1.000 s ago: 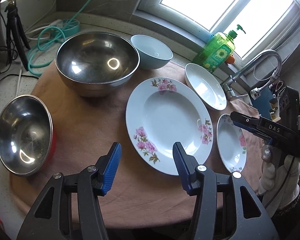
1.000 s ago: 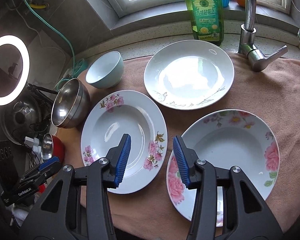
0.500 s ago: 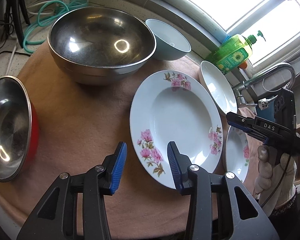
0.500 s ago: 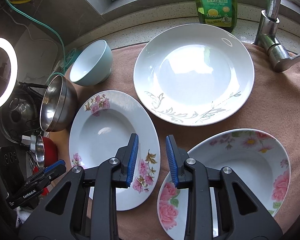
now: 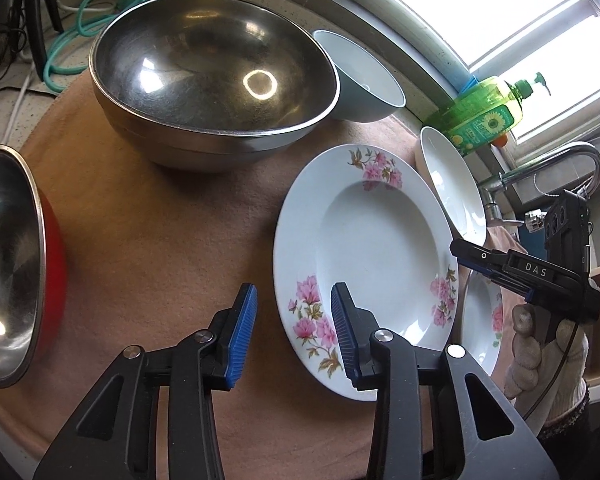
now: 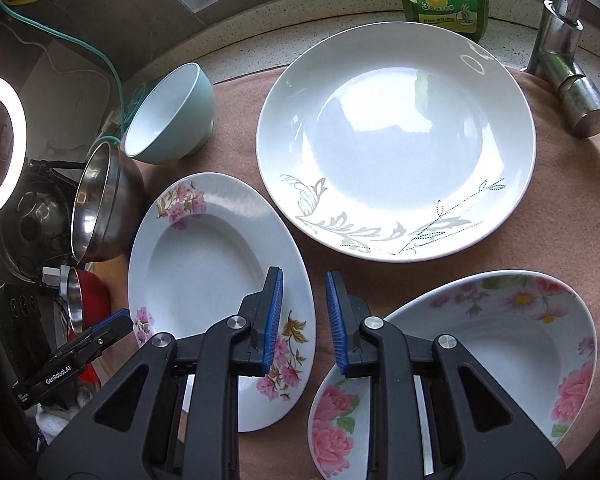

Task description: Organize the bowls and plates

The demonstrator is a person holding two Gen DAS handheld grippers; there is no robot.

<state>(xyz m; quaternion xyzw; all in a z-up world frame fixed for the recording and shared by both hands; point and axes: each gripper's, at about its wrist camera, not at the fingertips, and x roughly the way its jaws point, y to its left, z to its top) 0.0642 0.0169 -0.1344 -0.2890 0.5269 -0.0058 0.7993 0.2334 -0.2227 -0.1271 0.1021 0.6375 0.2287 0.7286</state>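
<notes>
Crockery lies on a pink felt-like cloth [image 5: 148, 248]: a glossy round floral plate [image 5: 376, 256], a polished steel bowl [image 5: 208, 76] at its 10 o'clock. The left gripper [image 5: 294, 330] stands open, its ribbed blue pads straddling the plate's near rim. The right gripper [image 6: 304, 320], jaws apart and empty, hovers between that plate [image 6: 208, 264] and a rose-printed dish [image 6: 500, 344].

Steel bowls: large one [image 5: 212, 76] and small red-sided one [image 5: 12, 264], upright.
Blue bowl [image 6: 172, 116]: upright.
Plates: pink-flowered [image 5: 364, 264], leaf-patterned [image 6: 396, 140], rose-patterned [image 6: 500, 344], flat, side by side.
</notes>
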